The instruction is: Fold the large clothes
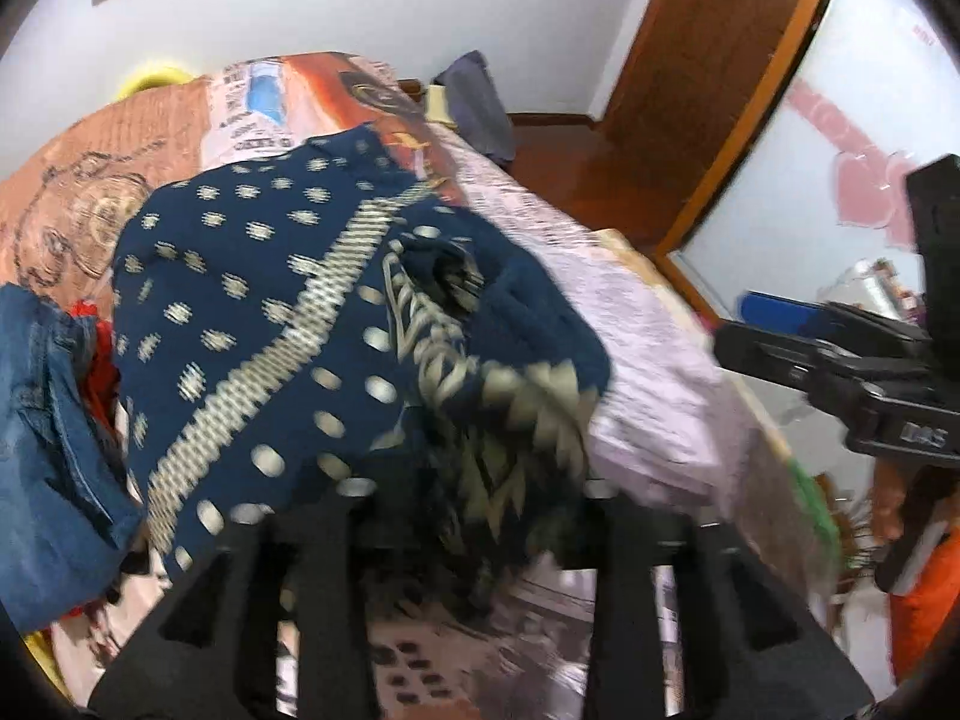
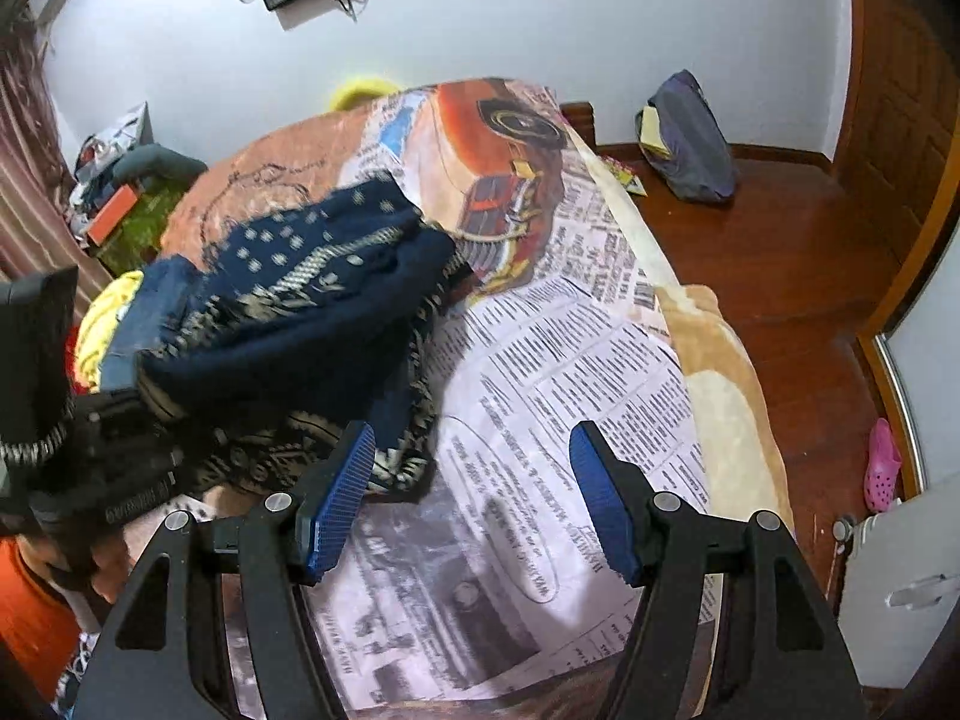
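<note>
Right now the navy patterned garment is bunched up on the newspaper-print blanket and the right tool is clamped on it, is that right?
Not quite. The right tool is open with nothing between its blue pads, only the newspaper-print blanket below, as the right wrist view shows. The navy patterned garment does lie bunched up on that blanket.

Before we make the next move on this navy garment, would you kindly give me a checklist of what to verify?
1. The right tongs open and empty: ok.
2. The left tongs gripping the navy garment: cannot tell; cloth sits between them, blurred.
3. The navy garment lying flat: not ok; bunched in a heap.
4. Bare blanket beside the heap for spreading: ok.
5. The garment clear of other clothes: not ok; the denim piece lies against it.
</note>
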Available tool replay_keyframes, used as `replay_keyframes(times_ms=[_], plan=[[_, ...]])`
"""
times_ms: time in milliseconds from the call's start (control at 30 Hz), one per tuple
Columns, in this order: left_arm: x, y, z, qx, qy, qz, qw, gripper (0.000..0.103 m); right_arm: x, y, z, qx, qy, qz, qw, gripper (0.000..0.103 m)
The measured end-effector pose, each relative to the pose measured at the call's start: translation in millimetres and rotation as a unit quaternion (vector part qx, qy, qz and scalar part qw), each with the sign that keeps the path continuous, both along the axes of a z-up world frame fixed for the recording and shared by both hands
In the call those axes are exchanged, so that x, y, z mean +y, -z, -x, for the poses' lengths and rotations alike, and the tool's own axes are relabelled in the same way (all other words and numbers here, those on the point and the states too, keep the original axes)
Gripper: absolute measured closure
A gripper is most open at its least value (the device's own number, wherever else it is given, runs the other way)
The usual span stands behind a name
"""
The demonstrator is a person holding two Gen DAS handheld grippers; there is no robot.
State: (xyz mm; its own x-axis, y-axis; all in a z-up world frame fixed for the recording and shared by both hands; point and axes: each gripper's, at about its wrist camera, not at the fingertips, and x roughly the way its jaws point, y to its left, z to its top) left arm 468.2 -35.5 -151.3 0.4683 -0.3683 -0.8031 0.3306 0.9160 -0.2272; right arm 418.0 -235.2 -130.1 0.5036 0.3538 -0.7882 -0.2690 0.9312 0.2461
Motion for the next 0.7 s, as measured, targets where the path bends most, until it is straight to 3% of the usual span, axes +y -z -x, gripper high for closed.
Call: replay_keyframes(times_ms=[100,233,333,400,533,700], plan=[[-1,-16,14,-0.006,0.011,0.002,0.9999,0.041,4,-14,8,-0.018,-0.009,-0.006,1.0,0.039],[11,-42,33,-0.046,-0.003,-0.016,0.9988,0.038,17,-30,12,-0.042,-0.026,-0.022,0.999,0.039],[36,-61,43,-0.079,-0.043,-0.027,0.9956,0.03,34,-35,11,-0.051,-0.045,-0.032,0.997,0.039],[57,-67,43,-0.098,-0.08,-0.039,0.9912,0.019,47,-33,9,-0.052,-0.058,-0.033,0.996,0.039],[91,-53,23,-0.091,-0.135,-0.075,0.9837,0.018,81,-14,-5,-0.035,-0.081,-0.022,0.996,0.039],[106,-2,6,-0.028,-0.14,-0.073,0.9871,0.018,103,24,-23,0.015,-0.093,-0.008,0.995,0.039]])
